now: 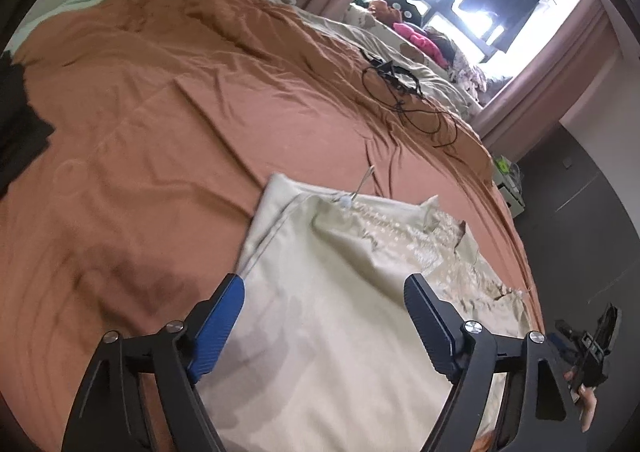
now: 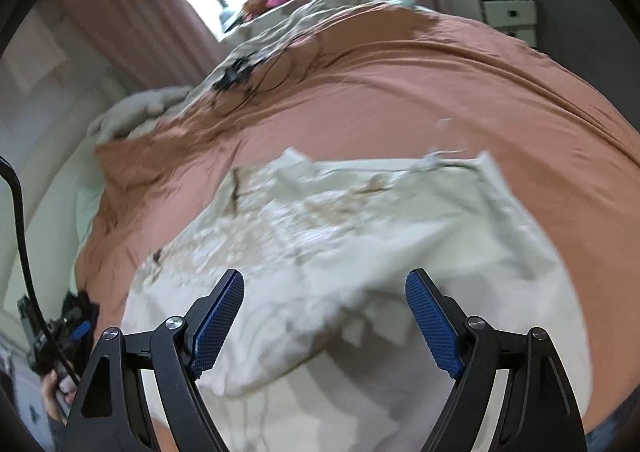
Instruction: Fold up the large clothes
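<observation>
A cream garment [image 1: 332,292] with pale embroidery and a drawstring lies on the orange bed sheet [image 1: 160,123], near the bed's near edge. It also shows in the right wrist view [image 2: 360,236], rumpled, with a fold bunched near the camera. My left gripper [image 1: 324,292] is open above the garment's near left part and holds nothing. My right gripper [image 2: 325,288] is open above the garment's bunched near edge and holds nothing. The right gripper also shows in the left wrist view [image 1: 592,348], held in a hand off the bed's right side.
A tangle of black cable [image 1: 404,95] lies on the sheet farther back. A dark cloth [image 1: 20,111] sits at the left edge. Pillows, a beige quilt [image 1: 400,47] and toys lie by the window. A white drawer unit [image 2: 500,13] stands beside the bed.
</observation>
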{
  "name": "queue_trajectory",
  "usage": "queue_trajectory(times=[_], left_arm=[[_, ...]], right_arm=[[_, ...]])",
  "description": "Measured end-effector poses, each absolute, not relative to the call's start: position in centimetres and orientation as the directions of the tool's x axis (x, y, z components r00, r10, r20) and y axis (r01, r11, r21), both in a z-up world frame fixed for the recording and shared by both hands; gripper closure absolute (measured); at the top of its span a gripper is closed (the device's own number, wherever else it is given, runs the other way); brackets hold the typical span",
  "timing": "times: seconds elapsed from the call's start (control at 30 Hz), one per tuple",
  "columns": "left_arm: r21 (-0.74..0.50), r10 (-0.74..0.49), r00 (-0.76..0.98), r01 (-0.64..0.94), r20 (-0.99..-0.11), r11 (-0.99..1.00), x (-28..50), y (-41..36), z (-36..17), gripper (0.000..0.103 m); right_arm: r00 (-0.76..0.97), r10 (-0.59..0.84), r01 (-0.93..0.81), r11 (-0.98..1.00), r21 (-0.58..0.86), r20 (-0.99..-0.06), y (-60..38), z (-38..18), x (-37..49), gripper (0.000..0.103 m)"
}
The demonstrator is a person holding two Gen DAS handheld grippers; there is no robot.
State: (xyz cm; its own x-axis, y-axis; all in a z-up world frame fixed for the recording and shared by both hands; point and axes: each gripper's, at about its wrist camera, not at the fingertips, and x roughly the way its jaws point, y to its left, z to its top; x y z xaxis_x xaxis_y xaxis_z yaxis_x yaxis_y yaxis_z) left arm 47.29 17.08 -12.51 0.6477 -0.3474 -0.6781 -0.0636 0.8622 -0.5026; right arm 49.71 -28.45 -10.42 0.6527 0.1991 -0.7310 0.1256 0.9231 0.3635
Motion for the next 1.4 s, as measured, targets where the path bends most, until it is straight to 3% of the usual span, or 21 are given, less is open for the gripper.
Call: queue_trajectory(times=[0.13, 0.5, 0.7, 0.87, 0.9, 0.93, 0.97, 1.4], left_arm=[[-0.503, -0.330, 0.648, -0.094, -0.686, 0.859, 45.1, 18.7, -13.0, 0.020], [-0.500, -0.264, 0.636, -0.223, -0.725, 0.837, 39.8, 23.3, -16.1, 0.025], [-0.515, -0.274, 0.618, -0.250, -0.736, 0.820, 38.8, 23.9, -17.7, 0.026], [-0.520, -0.284, 0.603, -0.260, -0.746, 0.814, 38.3, 24.0, -18.9, 0.026], [-0.521, -0.286, 0.600, -0.263, -0.748, 0.812, 38.3, 24.0, -19.1, 0.026], [-0.521, -0.287, 0.595, -0.267, -0.751, 0.810, 38.3, 24.0, -19.4, 0.026], [-0.522, -0.288, 0.591, -0.270, -0.753, 0.809, 38.3, 24.0, -19.5, 0.026], [-0.532, -0.316, 0.577, -0.252, -0.753, 0.808, 38.6, 22.5, -20.1, 0.026]], right_arm=[[0.601, 0.207, 0.079, 0.946, 0.315, -0.772, -24.4, -11.7, 51.3, 0.025], [0.519, 0.189, -0.003, 0.976, 0.219, -0.834, -16.8, -14.8, 54.9, 0.025], [0.409, 0.100, -0.008, 0.994, 0.106, -0.907, -14.0, -18.9, 57.6, 0.025], [0.408, 0.037, 0.007, 0.999, 0.043, -0.912, -14.0, -20.9, 57.6, 0.049], [0.412, 0.045, 0.003, 0.999, 0.051, -0.910, -14.0, -20.8, 57.6, 0.065], [0.412, 0.073, -0.005, 0.997, 0.078, -0.908, -14.2, -20.7, 57.7, 0.092], [0.404, 0.098, -0.008, 0.995, 0.104, -0.909, -14.4, -20.6, 57.9, 0.098], [0.535, 0.159, 0.027, 0.978, 0.206, -0.829, -16.3, -15.4, 58.5, 0.101]])
